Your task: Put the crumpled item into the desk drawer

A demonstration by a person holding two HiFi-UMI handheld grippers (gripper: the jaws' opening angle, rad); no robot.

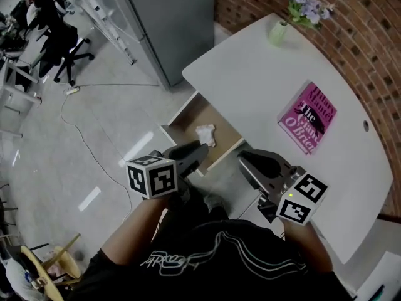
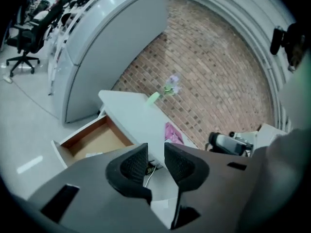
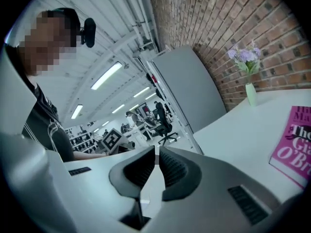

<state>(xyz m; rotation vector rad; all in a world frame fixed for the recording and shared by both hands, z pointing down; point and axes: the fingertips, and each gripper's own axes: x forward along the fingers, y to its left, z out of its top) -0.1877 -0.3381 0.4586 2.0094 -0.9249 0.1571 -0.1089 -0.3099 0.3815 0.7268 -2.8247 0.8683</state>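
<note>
Drawer (image 1: 185, 113) stands pulled open at the centre of the head view, under the white surface (image 1: 250, 80). The crumpled item (image 1: 206, 133), white, lies inside it toward the lower right corner, the only thing in the drawer. Your left claw (image 1: 199, 148) sits at the drawer's lower edge, just left of the item and not touching it, its jaws slightly spread with nothing between them. Your right claw (image 1: 247, 158) is lower right of the drawer, pressed together and empty. A pink book (image 1: 308, 118) lies on the surface at right. A green vase (image 1: 279, 31) holding purple flowers is at upper right.
</note>
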